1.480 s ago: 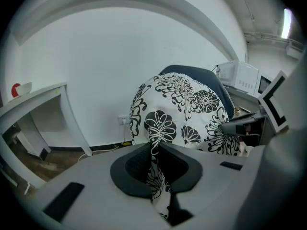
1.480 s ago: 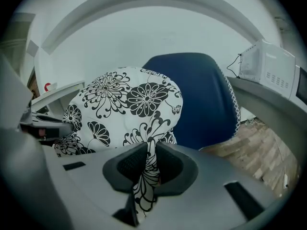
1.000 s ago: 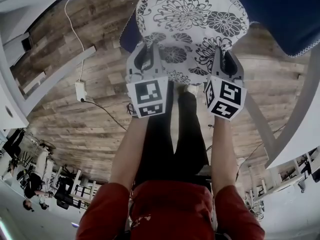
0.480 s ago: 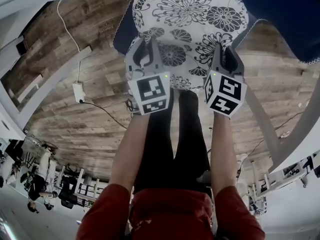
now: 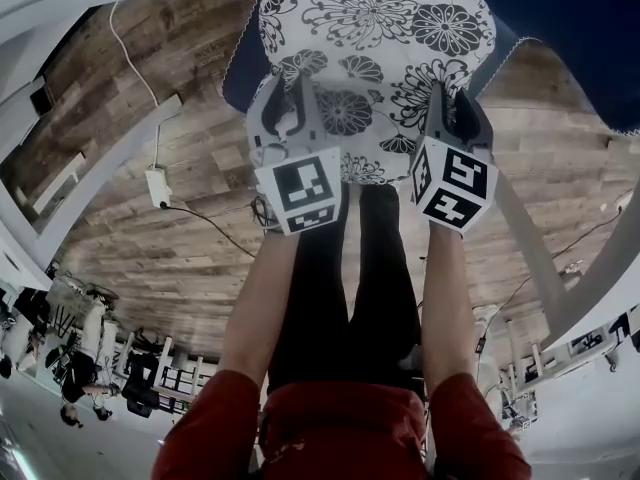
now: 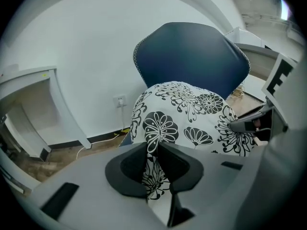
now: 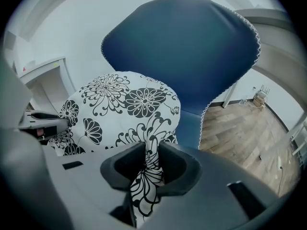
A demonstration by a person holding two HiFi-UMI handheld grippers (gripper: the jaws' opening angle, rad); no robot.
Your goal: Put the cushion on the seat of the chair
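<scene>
A white cushion point(image 5: 375, 38) printed with black flowers hangs between my two grippers above the dark blue chair point(image 5: 560, 28). The left gripper point(image 5: 290, 118) is shut on the cushion's near left edge, and the right gripper point(image 5: 450, 113) is shut on its near right edge. In the left gripper view the cushion point(image 6: 187, 114) bulges ahead of the jaws, with fabric pinched at the left gripper point(image 6: 152, 164) and the chair's backrest point(image 6: 192, 56) behind. The right gripper view shows the cushion point(image 7: 120, 111) left of the chair point(image 7: 192, 51), with fabric pinched in the right gripper point(image 7: 149, 169).
White desks point(image 5: 70, 178) run along the left, and another white desk point(image 5: 590, 258) stands at the right. A power strip with cable point(image 5: 160, 183) lies on the wooden floor point(image 5: 200, 88). The person's legs point(image 5: 350, 268) stand below the cushion.
Both grippers have carried the cushion forward and lower toward the chair. The blue backrest now rises well above the cushion in both gripper views.
</scene>
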